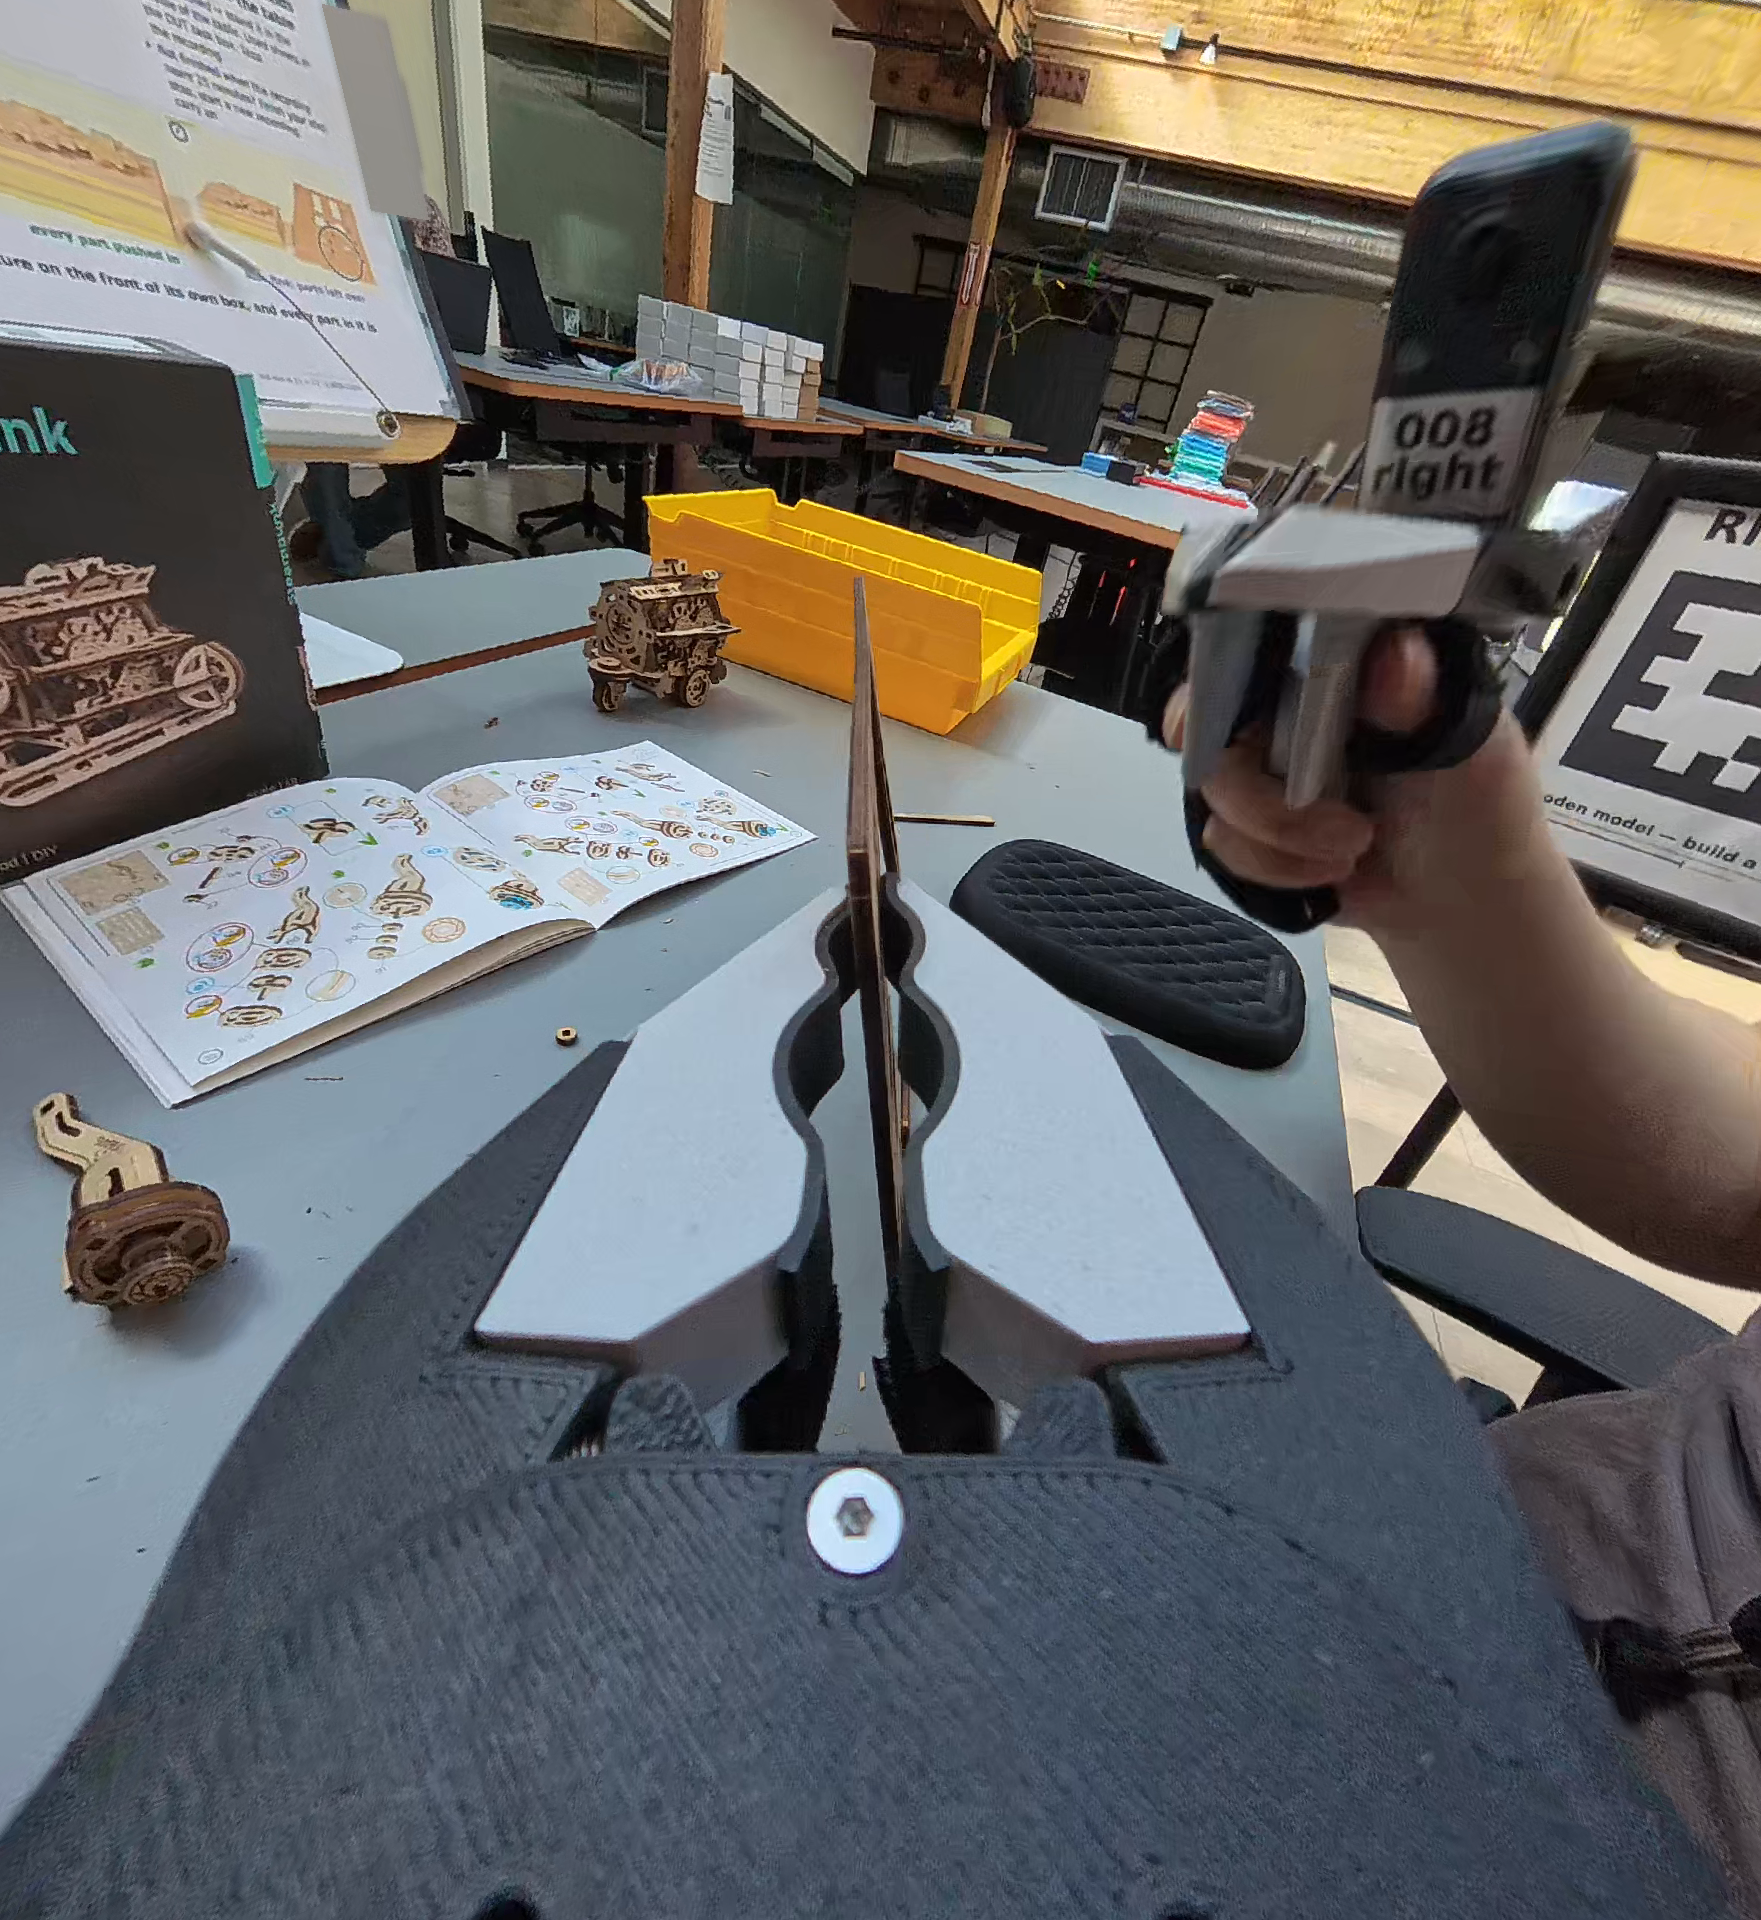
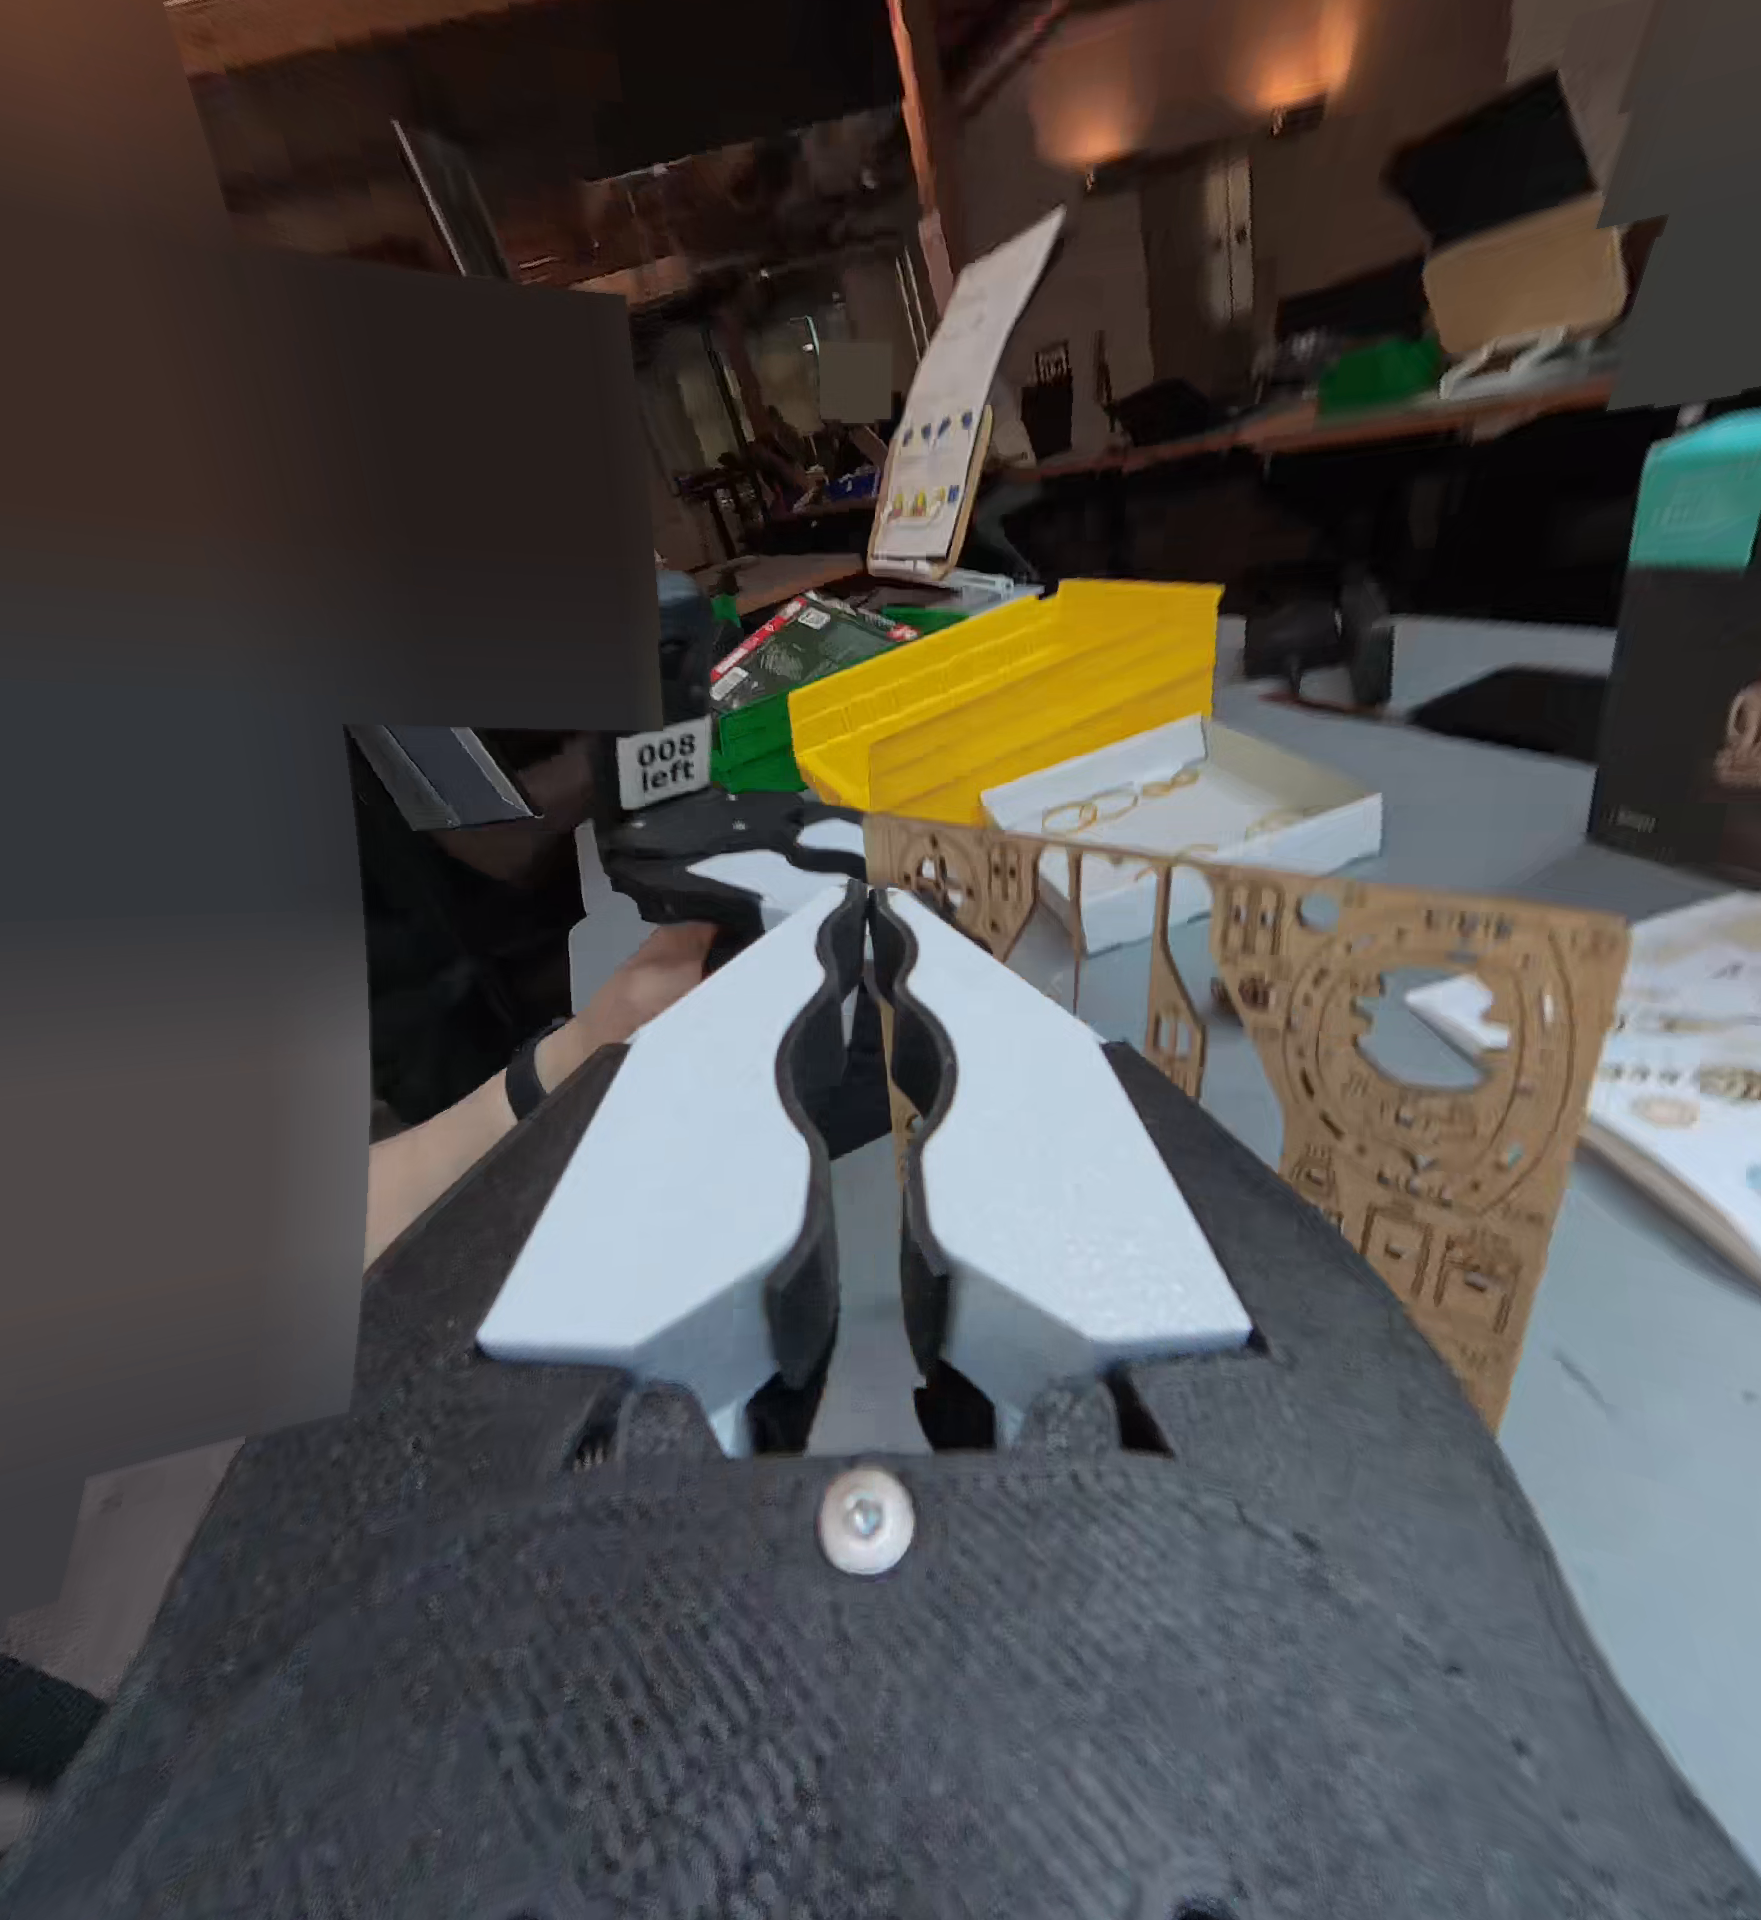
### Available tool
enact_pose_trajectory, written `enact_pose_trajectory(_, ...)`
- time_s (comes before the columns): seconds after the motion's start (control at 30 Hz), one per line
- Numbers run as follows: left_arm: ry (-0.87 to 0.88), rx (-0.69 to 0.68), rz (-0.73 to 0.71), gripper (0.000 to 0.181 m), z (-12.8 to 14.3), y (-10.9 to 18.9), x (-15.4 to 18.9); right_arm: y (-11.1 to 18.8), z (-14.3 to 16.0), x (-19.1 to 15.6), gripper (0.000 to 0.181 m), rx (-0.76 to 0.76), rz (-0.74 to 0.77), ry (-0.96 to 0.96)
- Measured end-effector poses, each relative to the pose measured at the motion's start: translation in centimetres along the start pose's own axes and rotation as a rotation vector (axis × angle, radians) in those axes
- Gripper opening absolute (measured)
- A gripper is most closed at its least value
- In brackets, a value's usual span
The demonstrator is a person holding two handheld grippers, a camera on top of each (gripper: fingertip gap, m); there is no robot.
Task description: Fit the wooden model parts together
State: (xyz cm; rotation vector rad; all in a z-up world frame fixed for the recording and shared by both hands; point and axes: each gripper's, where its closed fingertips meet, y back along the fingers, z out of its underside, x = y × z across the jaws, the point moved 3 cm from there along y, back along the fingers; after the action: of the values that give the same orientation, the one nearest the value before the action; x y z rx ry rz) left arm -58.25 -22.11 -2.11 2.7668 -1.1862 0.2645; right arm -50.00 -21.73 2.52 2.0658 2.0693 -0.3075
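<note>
My left gripper [image 1: 871,904] is shut on a thin plywood parts sheet [image 1: 868,748], which shows edge-on and stands upright above the grey table [image 1: 647,1039]. In the right wrist view the sheet [image 2: 1375,1039] shows its laser-cut face, with the left gripper [image 2: 741,878] holding its left edge. My right gripper [image 2: 865,899] is shut and empty, its tips close to that held edge. In the left wrist view the right gripper [image 1: 1260,748] hangs at the upper right in a hand, fingers pointing down. A small wooden gear sub-assembly [image 1: 133,1226] lies at the table's left.
An open instruction booklet [image 1: 388,894] lies ahead on the left, with the black kit box [image 1: 76,623] behind it. A finished wooden model [image 1: 658,644] and a yellow bin [image 1: 855,613] stand at the back. A black pad [image 1: 1136,951] lies near the right edge. A white tray [image 2: 1198,810] holds rings. The grippers' ends are close to 7 cm from one another. My left tips are roughly 20 cm from the small wooden gear sub-assembly [image 1: 133,1226].
</note>
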Motion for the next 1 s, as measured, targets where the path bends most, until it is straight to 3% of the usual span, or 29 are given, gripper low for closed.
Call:
enact_pose_trajectory(0.07, 0.028, 0.013, -0.026, 0.001, 0.1, 0.1, -0.3, -1.0, 2.7, 1.9, 0.005, 0.013, 0.008, -0.172)
enact_pose_trajectory(0.17, 0.036, 0.026, -0.042, 0.001, 0.2, 0.2, -0.2, -1.9, 3.4, 2.3, 0.011, 0.105, -0.068, -0.357)
enact_pose_trajectory(0.37, 0.003, 0.017, -0.059, 0.001, 0.2, 0.4, 0.5, -3.3, 4.0, 3.1, 0.018, 0.137, -0.029, -0.374)
enact_pose_trajectory(0.57, -0.010, 0.019, -0.047, 0.001, 0.3, 0.4, 1.0, -3.7, 3.8, 2.6, 0.007, 0.197, -0.082, -0.390)
enact_pose_trajectory(1.0, -0.017, -0.007, -0.055, 0.006, -0.1, 0.6, 0.7, -3.8, 4.0, 2.7, 0.006, 0.177, -0.122, -0.373)
